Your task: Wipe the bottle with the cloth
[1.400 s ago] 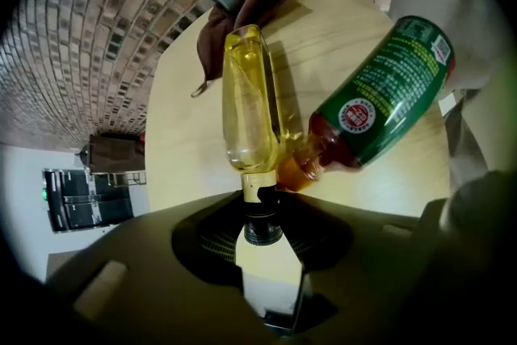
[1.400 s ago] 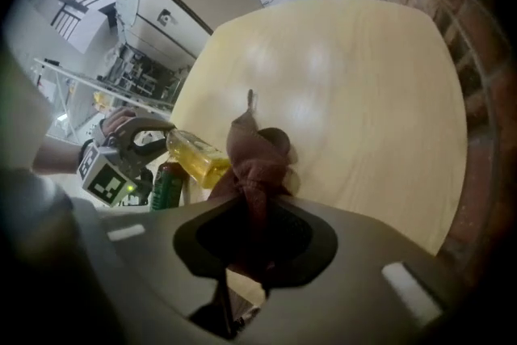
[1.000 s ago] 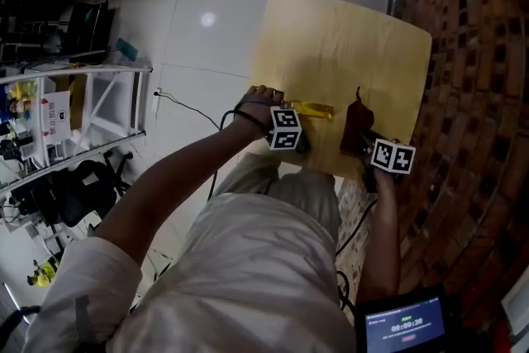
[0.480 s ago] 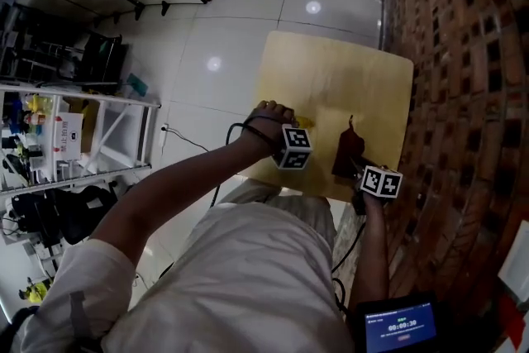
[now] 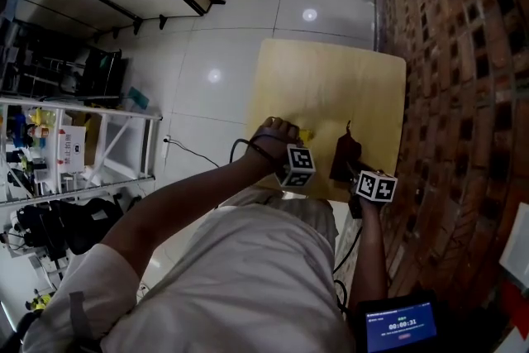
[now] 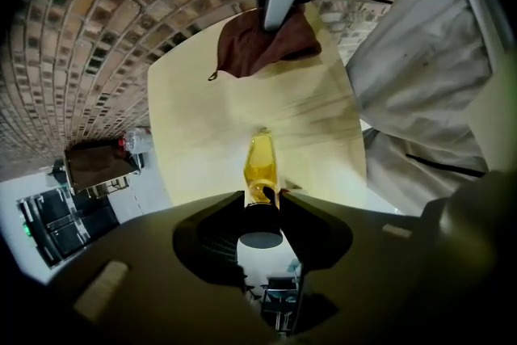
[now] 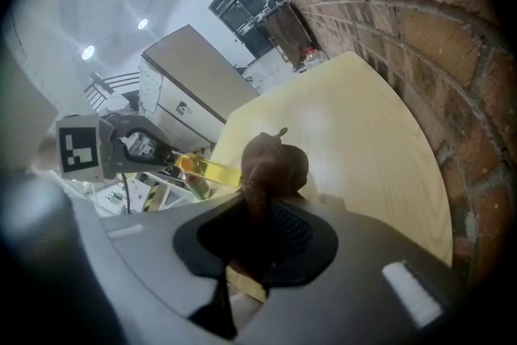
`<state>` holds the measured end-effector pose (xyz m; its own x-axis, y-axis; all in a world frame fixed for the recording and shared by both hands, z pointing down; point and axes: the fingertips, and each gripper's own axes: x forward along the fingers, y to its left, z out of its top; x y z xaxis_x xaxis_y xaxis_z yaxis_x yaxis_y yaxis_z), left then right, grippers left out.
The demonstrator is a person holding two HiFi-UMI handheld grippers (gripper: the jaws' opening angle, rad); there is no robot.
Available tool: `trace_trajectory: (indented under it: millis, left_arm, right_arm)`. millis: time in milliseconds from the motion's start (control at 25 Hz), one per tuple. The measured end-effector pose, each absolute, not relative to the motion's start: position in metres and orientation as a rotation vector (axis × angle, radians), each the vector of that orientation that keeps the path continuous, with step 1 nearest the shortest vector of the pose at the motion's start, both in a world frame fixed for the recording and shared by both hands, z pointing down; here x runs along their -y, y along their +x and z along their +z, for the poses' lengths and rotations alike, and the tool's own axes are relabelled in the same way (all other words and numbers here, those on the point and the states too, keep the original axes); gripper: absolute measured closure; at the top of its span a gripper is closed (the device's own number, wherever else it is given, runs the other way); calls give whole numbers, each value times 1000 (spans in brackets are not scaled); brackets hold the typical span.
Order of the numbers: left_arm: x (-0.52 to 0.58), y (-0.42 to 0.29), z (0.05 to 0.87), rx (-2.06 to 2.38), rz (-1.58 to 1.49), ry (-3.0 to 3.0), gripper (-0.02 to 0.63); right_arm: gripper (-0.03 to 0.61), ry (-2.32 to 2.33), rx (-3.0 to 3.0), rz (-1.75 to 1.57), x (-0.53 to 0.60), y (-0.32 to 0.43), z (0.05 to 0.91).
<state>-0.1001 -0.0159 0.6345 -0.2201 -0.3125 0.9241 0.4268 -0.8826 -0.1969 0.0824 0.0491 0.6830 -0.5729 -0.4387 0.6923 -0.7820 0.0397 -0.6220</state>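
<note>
Since a second ago the left claw (image 6: pixel 263 196) has come up from the table (image 5: pixel 331 78), taking with it the bottle (image 6: pixel 260 161) that then lay flat on the wood beside it; the right claw (image 7: pixel 257 216) has scarcely shifted. In the left gripper view the left claw's jaws are clamped on the bottle's dark cap end, and its clear body, filled with yellow liquid, points away from the camera and down toward the tabletop. The head view shows only a small yellow piece of it past the left hand (image 5: pixel 277 135), near the table's near edge. The right claw's jaws are pinched together on a bunched dark brown cloth (image 7: pixel 273 166), which rises out of them in a lump; in the left gripper view the cloth hangs from that claw with its lower folds spread on the wood. Bottle and cloth are apart there, with bare table between them; in the right gripper view the bottle's far end runs behind the cloth. A brick wall (image 5: pixel 463 95) stands along the table's right side, and a glossy tiled floor (image 5: pixel 207 37) lies to its left.
</note>
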Motion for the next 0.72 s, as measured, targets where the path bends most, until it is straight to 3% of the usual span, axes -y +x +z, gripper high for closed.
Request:
trace_trajectory:
  millis: [480, 720]
  left_arm:
    - [6, -97, 641, 126, -2151, -1628, 460]
    - [20, -108, 632, 140, -2204, -1277, 462]
  right_arm:
    - [512, 1215, 1988, 1520, -60, 75, 699]
    - [511, 1196, 1973, 1527, -70, 69, 705]
